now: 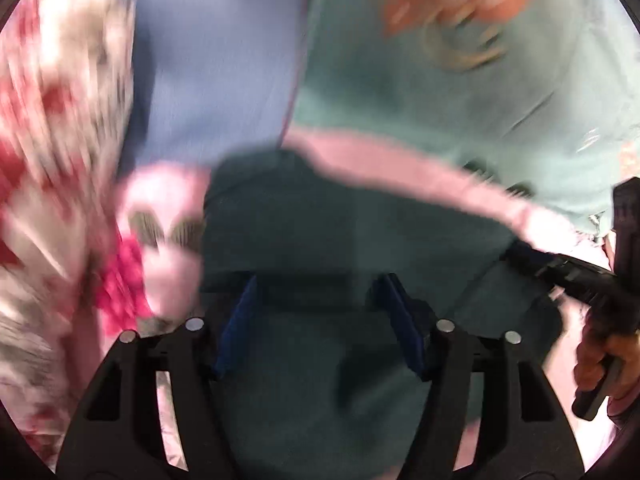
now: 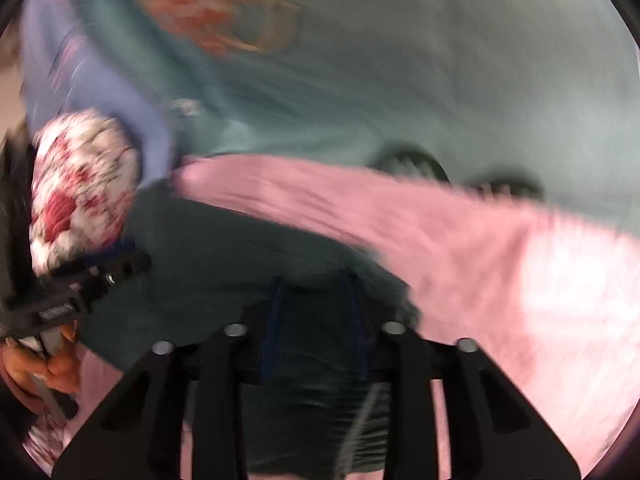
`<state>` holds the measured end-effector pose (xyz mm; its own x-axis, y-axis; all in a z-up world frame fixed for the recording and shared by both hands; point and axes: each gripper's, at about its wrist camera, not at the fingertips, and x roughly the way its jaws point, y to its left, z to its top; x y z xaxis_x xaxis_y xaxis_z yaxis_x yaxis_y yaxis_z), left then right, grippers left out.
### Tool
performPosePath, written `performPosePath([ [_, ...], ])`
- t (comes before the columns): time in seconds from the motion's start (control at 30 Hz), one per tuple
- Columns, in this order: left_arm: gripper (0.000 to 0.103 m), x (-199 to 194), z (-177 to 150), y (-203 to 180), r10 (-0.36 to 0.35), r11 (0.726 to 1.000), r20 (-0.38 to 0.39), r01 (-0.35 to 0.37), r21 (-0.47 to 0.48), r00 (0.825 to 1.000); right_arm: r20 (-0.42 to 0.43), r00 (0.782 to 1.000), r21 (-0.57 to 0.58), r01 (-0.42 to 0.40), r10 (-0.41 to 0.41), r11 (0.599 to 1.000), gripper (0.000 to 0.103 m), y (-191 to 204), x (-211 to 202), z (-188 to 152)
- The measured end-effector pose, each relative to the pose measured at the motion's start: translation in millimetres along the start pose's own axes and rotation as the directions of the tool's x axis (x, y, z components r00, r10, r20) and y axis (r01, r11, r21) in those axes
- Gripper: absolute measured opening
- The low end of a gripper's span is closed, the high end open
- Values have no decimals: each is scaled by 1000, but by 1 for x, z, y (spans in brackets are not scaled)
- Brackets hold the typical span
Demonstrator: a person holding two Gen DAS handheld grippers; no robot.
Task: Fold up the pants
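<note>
- Closest to the lens, the left gripper (image 1: 318, 312) stands with its blue pads well apart over the dark green pants (image 1: 304, 232); cloth lies between the pads, but neither presses on it.
- The right gripper (image 2: 316, 320) shows its pads closer together with dark cloth bunched between them; blur hides whether they pinch it, so the grip cannot be told for sure.
- The pants lie on a pink sheet (image 2: 500, 264), with a teal garment (image 2: 400, 80) behind, a blue cloth (image 1: 216, 80) to one side and a red-and-white floral bundle (image 1: 60, 120) just beside the pants' edge.
- Risk: the left pads, closing from here, may catch only a top layer, and the fold would then lift unevenly and drag the lower layer into wrinkles.
- Risk: the pink sheet sits directly under the pants; a deep bite could pinch sheet and pants together and pull the bedding up with the fold.
- Risk: if the right gripper's hold is shallow, the cloth may slip out mid-lift and the fold would fall askew.
- Risk: the floral bundle and a small pink item (image 1: 164, 216) crowd the left side; a sweeping move could snag them or tuck them into the fold.
- Both views are smeared, so edges and seams are hard to place, and a grab may land off the hem.
</note>
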<state>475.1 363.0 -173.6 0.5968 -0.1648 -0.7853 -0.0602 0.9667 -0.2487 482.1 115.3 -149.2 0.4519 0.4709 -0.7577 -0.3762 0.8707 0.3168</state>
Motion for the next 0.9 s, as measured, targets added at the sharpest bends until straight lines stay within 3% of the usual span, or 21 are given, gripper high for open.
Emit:
performPosePath([
  [0.03,66,-3,-3,0,2,1000,16,-2,13,1000,11,1000,43,-22,22,999,4,-9,-2,-1],
  [0.1,64,-20,-2,-4,31,999,20,-32,40,999,0,998,123,-69,69,990,11,-12,-13,0],
  [0.17,67,-48,-6,-5,16,1000,88,-18,20,996,50,995,94,-93,88,991,21,3,-40,-5],
  [0.23,74,-67,-20,-6,-6,1000,126,4,14,992,86,991,23,-105,103,994,23,24,-64,-18],
  [0.3,75,-63,-38,-10,11,1000,97,-13,28,995,63,994,3,-94,94,996,26,30,-65,-34],
  [0.37,75,-36,-55,-12,70,997,3,-70,38,998,-31,1000,-17,7,-7,1000,26,26,-41,-48],
  [0.4,78,-28,-62,-11,105,993,-30,-104,55,994,-54,998,-18,12,-13,1000,26,23,-31,-56],
  [0.43,78,-28,-66,-14,131,989,-32,-128,81,991,-27,1000,-22,-1,0,1000,26,25,-32,-59],
  [0.5,79,-48,-65,-24,158,984,-36,-154,86,987,-71,996,-4,46,-46,999,32,36,-47,-56],
  [0.53,86,-65,-63,-28,139,988,-23,-137,74,990,-65,997,11,47,-47,999,43,43,-59,-54],
  [0.63,99,-121,-67,-38,149,988,67,-152,33,986,37,993,-39,115,-113,993,64,76,-111,-59],
  [0.8,101,-193,-89,-62,172,985,107,-174,12,979,85,979,-65,189,-184,980,69,118,-186,-92],
  [0.87,101,-216,-97,-67,170,985,105,-173,21,980,89,977,-71,202,-195,977,89,128,-201,-110],
  [0.9,101,-230,-106,-71,175,983,104,-179,31,979,98,975,-76,209,-201,975,91,132,-215,-124],
])
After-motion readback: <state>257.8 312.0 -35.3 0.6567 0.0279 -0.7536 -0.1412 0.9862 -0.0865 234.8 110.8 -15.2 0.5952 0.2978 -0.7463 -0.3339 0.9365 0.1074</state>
